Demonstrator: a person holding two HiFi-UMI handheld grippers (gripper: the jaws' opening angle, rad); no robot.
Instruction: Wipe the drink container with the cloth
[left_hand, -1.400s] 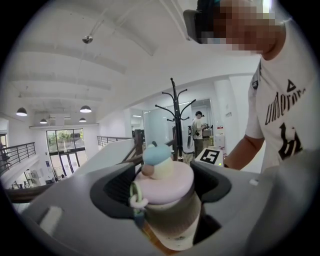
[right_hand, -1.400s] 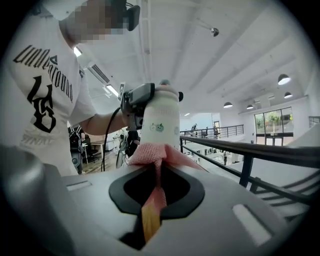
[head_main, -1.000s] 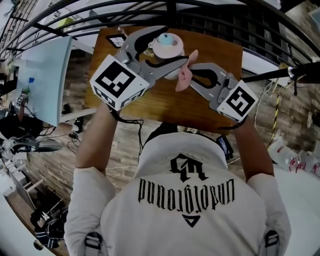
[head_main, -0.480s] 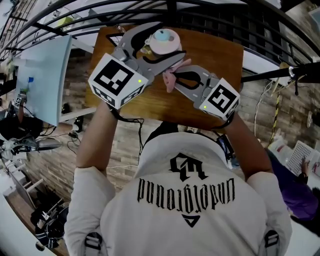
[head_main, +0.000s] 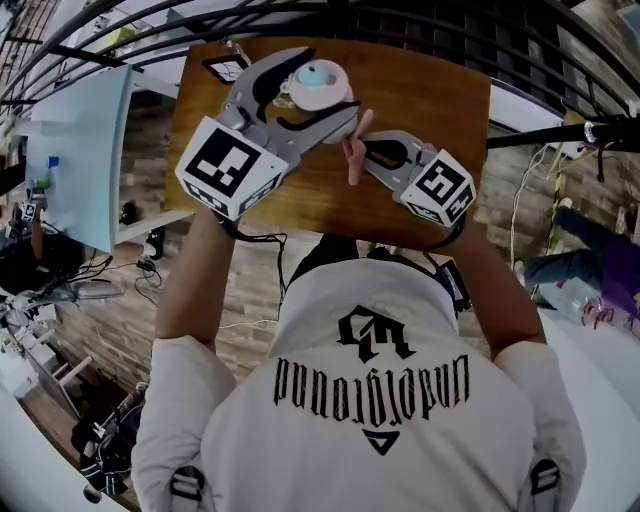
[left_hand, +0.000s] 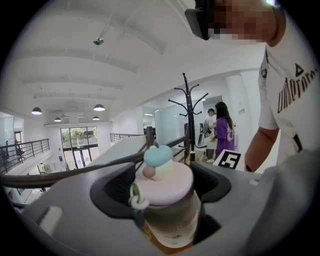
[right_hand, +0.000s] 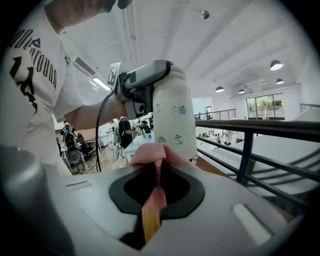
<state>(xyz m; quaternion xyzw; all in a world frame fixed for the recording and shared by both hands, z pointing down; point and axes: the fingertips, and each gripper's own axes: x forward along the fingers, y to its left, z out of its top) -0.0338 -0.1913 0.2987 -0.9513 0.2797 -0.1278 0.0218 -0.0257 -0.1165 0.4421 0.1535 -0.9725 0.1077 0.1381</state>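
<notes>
My left tool (head_main: 330, 82) is clamped round the bottle (left_hand: 167, 200) just under its pink lid, holding it off the desk (head_main: 440, 110). My right tool (head_main: 372, 152) is pinched shut on the cloth (right_hand: 150, 152), whose bunched end sits just ahead of its tips, at the bottle's side; I can't tell if they touch. I judge the wiping is in hand. Next I'd press the cloth onto the wall and rub along it, with a firm left grip.

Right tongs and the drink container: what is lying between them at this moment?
The pink cloth, pinched in the right tongs, sits bunched between them and the drink container. The right gripper view shows this best.
</notes>
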